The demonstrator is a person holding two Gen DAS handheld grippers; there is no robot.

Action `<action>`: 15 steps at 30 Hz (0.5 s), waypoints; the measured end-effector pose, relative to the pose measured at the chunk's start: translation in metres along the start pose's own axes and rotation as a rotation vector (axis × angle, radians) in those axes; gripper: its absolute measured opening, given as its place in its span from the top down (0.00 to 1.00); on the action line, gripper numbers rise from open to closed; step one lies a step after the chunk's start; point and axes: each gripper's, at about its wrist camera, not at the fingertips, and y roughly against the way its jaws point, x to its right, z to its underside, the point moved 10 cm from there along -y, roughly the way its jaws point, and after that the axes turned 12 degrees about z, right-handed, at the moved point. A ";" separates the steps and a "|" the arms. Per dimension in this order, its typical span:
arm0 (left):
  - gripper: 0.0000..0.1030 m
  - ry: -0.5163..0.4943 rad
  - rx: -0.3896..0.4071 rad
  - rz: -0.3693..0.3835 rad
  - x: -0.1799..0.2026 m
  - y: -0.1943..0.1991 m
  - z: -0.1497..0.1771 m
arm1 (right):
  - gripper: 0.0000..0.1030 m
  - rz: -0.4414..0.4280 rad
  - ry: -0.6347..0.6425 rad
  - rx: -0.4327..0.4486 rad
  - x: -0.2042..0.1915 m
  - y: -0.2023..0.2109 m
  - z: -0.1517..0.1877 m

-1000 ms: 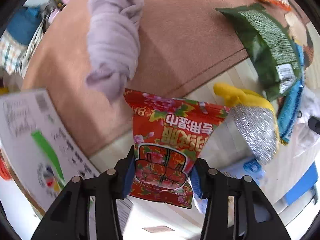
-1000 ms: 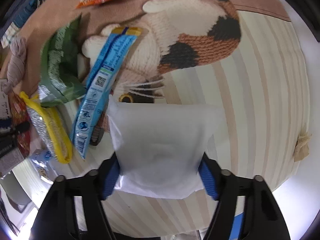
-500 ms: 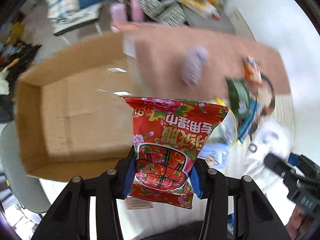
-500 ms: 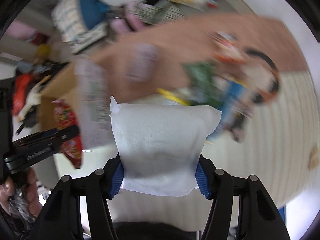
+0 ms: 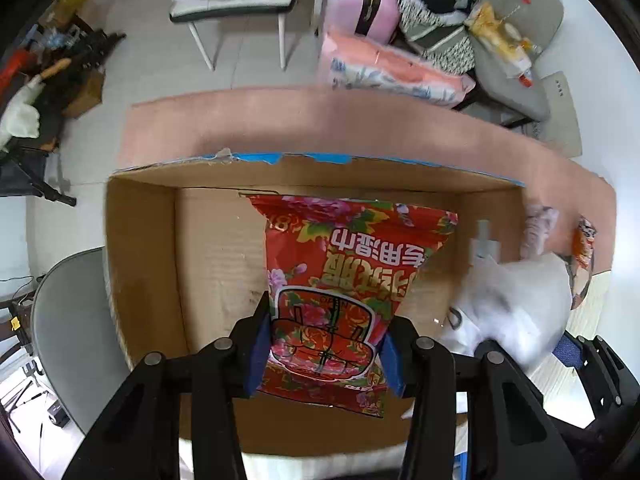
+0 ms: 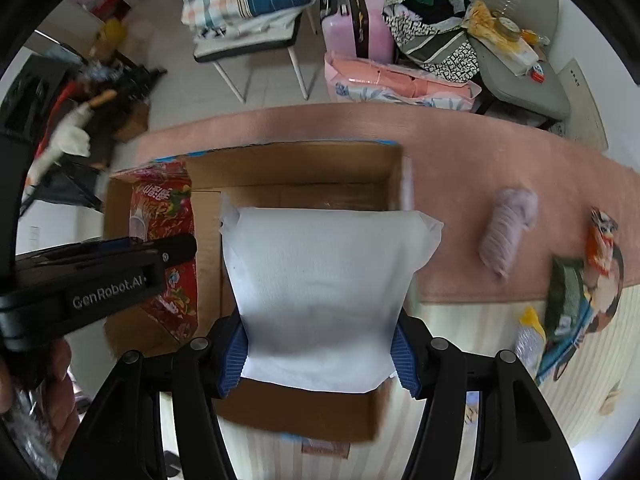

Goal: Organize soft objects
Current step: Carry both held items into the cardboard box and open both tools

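My left gripper (image 5: 324, 354) is shut on a red flowered packet (image 5: 344, 276) and holds it over the open cardboard box (image 5: 140, 264). My right gripper (image 6: 318, 356) is shut on a white soft pack (image 6: 324, 280) and holds it above the same box (image 6: 296, 168). In the right wrist view the left gripper (image 6: 100, 280) and its red packet (image 6: 168, 220) show at the box's left side. In the left wrist view the white pack (image 5: 516, 308) shows at the right, blurred.
On the pink mat (image 6: 460, 168) right of the box lie a lilac rolled cloth (image 6: 506, 232), an orange packet (image 6: 602, 240), a green bag (image 6: 564, 296) and a yellow scrubber (image 6: 530, 332). Chairs, a pink suitcase (image 6: 356, 24) and bags stand beyond the table.
Both grippers have swung left from the items on the mat to above the cardboard box, each still holding its pack.
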 end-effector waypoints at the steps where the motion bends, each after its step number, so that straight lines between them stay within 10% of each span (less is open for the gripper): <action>1: 0.58 0.008 -0.014 0.007 -0.002 -0.007 -0.001 | 0.39 0.008 0.003 -0.010 -0.009 -0.005 -0.006; 15: 0.57 0.051 -0.178 0.086 -0.028 -0.075 -0.017 | 0.33 0.112 0.052 -0.116 -0.045 -0.087 -0.041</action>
